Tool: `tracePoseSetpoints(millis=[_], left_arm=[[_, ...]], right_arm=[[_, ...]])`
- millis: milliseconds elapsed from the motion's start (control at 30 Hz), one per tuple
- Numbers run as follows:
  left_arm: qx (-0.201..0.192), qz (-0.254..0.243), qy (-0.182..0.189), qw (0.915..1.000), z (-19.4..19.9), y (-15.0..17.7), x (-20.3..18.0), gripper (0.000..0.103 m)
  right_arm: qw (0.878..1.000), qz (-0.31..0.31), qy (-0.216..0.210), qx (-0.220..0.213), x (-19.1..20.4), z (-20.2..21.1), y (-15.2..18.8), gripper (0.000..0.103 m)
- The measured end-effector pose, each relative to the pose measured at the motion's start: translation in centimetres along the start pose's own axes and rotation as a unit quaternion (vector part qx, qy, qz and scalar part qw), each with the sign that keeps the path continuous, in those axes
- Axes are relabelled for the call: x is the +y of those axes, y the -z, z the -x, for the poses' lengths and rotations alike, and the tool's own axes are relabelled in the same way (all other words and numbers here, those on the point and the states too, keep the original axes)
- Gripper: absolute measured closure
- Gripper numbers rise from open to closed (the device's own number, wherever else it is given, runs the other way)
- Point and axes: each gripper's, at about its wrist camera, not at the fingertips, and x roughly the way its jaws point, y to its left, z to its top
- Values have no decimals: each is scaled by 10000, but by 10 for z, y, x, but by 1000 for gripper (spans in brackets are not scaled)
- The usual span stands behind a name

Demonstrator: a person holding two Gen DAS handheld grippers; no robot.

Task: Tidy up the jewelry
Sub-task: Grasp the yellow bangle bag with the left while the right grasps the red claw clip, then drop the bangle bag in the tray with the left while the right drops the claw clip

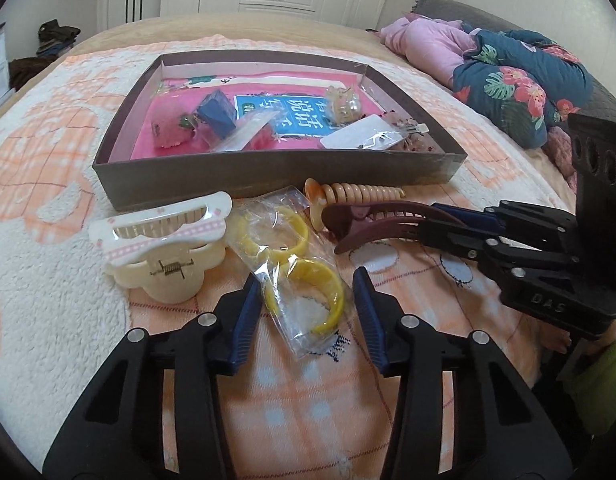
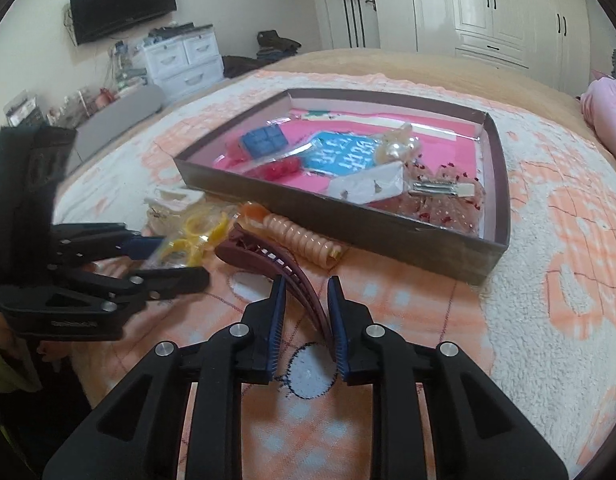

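A brown shallow box (image 1: 267, 170) (image 2: 496, 184) holding several hair accessories lies on the bed. In front of it lie a cream claw clip (image 1: 163, 248), a clear bag of yellow bangles (image 1: 295, 264) (image 2: 195, 236), a peach spiral hair tie (image 1: 360, 194) (image 2: 299, 236) and a maroon banana clip (image 1: 372, 224) (image 2: 267, 256). My left gripper (image 1: 308, 292) is open, its fingers either side of the bangle bag. My right gripper (image 2: 306, 300) is shut on the tail end of the maroon clip; it also shows in the left wrist view (image 1: 464, 228).
The bed has a peach and white fleece blanket (image 1: 47, 184). A pile of pink and floral bedding (image 1: 500, 76) lies at the right. White wardrobes (image 2: 500, 4), plastic drawers (image 2: 183, 56) and a wall TV (image 2: 123, 0) stand beyond the bed.
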Motion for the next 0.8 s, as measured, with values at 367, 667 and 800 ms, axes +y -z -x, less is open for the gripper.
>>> tracePoseSetpoints(millis=[367, 667, 800], left_arm=[[-105, -71, 194, 9997, 14, 3, -8, 70], [-404, -135, 306, 9986, 34, -3, -14, 70], [-566, -58, 324, 9979, 44, -8, -11, 70]], right_arm=[[9992, -253, 198, -226, -1, 25, 16, 95], [9972, -507, 307, -466, -5, 52, 24, 95], [9966, -525, 285, -564, -1, 59, 21, 95]])
